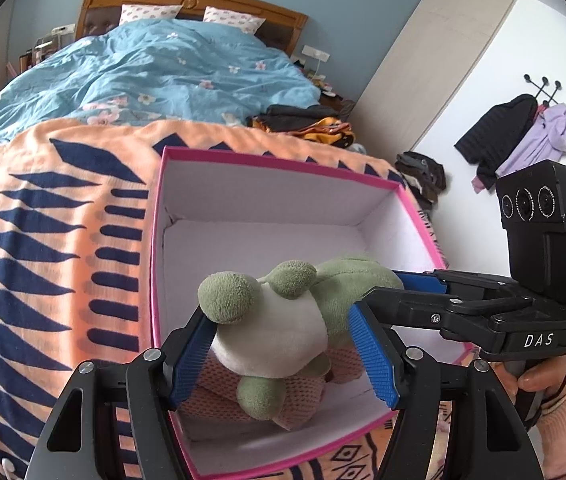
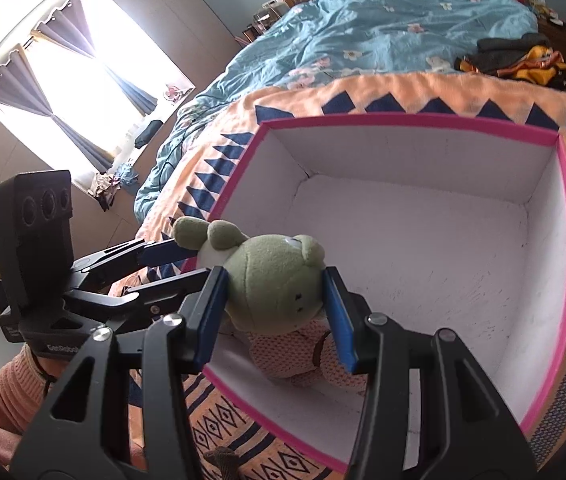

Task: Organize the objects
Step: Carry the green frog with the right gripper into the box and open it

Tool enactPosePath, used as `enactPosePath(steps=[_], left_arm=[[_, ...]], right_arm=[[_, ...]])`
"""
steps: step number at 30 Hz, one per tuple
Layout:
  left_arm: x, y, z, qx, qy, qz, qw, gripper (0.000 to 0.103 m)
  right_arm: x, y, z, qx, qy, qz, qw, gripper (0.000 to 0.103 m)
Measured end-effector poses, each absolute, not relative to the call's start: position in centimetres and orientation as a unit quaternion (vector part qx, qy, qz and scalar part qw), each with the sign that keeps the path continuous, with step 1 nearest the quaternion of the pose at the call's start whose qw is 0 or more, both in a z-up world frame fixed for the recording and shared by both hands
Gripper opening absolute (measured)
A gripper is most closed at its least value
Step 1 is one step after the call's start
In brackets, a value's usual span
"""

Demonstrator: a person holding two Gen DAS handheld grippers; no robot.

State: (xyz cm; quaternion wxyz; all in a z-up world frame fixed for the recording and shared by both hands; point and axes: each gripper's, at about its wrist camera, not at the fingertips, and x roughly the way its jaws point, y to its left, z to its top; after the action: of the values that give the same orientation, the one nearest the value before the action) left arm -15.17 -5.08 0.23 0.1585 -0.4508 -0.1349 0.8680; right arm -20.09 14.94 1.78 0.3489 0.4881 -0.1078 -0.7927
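Plush frog between both tongs

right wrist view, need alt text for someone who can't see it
A green plush toy in a pink dress is held by both tools, the right tool on its head, over a white box with a pink rim on an orange patterned blanket.

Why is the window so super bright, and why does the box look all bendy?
In the right wrist view the window is blown out to white by daylight, so nothing outside shows. In both views the fisheye lens bows the pink-rimmed box and darkens the corners. The plush frog looks sharp in each.
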Motion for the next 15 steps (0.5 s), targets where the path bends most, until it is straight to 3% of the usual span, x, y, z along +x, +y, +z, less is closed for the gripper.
enactPosePath(steps=[8, 12, 15], left_arm=[[-16.0, -4.9, -1.1, -0.467, -0.129, 0.865, 0.129, 0.071], [-15.4, -4.8, -0.6, -0.456, -0.117, 0.875, 0.114, 0.086], [-14.6, -4.7, -0.1, -0.445, -0.106, 0.882, 0.110, 0.086]], right_arm=[[-20.9, 14.6, -0.2, 0.515, -0.105, -0.790, 0.317, 0.054], [-21.0, 15.2, -0.8, 0.521, -0.106, -0.794, 0.293, 0.057], [-20.8, 15.9, -1.0, 0.522, -0.111, -0.795, 0.289, 0.057]])
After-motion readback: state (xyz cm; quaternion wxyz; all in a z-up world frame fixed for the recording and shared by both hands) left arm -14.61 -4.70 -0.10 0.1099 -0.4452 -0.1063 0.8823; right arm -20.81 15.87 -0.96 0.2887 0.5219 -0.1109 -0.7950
